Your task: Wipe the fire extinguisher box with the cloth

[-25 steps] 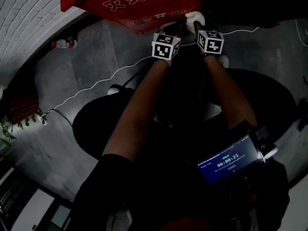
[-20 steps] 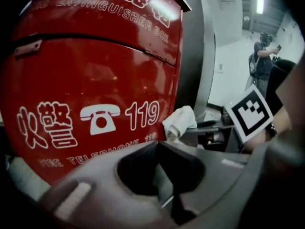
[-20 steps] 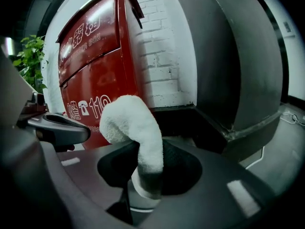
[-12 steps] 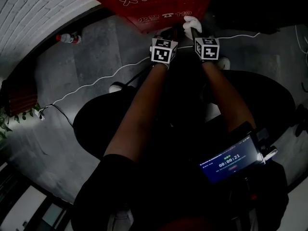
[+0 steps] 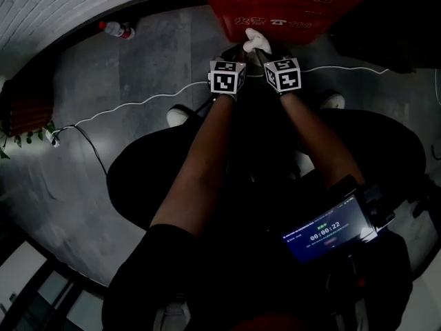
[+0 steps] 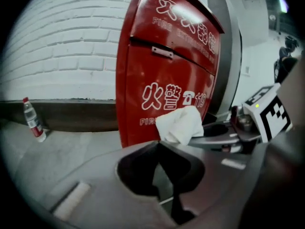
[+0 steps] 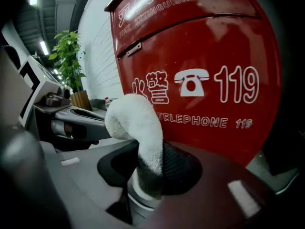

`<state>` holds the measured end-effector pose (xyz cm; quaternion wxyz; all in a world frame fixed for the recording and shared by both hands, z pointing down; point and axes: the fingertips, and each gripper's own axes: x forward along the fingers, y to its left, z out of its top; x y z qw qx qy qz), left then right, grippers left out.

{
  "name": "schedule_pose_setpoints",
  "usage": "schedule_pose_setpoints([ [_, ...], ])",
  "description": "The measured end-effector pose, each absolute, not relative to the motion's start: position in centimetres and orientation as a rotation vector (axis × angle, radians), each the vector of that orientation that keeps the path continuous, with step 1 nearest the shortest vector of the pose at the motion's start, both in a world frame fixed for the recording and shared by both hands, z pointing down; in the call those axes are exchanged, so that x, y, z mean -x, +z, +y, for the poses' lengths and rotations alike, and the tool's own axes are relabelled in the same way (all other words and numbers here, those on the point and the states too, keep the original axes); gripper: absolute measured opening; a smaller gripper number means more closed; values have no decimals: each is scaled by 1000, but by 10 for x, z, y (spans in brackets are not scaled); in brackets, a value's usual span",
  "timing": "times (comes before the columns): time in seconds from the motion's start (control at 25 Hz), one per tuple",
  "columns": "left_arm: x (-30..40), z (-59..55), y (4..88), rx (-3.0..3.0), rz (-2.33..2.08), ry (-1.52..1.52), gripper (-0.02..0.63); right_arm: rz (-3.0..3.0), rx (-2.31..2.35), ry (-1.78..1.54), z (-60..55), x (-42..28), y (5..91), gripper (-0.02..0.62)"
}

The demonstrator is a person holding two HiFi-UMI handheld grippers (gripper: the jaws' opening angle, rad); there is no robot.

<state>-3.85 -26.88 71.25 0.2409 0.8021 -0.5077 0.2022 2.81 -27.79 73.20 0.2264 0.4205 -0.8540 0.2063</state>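
The red fire extinguisher box [image 5: 289,5] stands against the wall, its front printed with white characters and "119" [image 7: 205,70]. A white cloth [image 7: 136,123] is pinched in my right gripper [image 7: 152,151] and bulges up in front of the box's lower front, close to it; contact is not clear. The head view has the cloth [image 5: 256,41] at the box's lower edge, ahead of the right gripper [image 5: 265,55]. My left gripper [image 6: 159,143] is shut with nothing in it, just left of the cloth [image 6: 181,124], and the box [image 6: 167,66] rises behind. The left gripper [image 5: 234,57] is beside the right one.
A water bottle [image 6: 33,120] stands on the floor by the white brick wall [image 6: 66,42], left of the box. A white cable [image 5: 138,102] runs across the grey floor. A potted plant [image 7: 69,61] is farther left. A timer screen [image 5: 324,229] sits at the person's waist.
The head view has swung, so the box now sits further right at the top. Both grippers and the cloth have shifted a little left, staying together at the box's lower front.
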Motion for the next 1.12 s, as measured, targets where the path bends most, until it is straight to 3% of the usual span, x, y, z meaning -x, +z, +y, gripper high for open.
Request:
schedule_pose_setpoints([
  [0.48,95,-260,747,-2031,-1413,506,2,-2334,-1075,672,-289,43,767,127],
  [1.12,-6,-283,729,-2092,-1197,455,2,-2173,-1315,838,-312,-51,786,129],
])
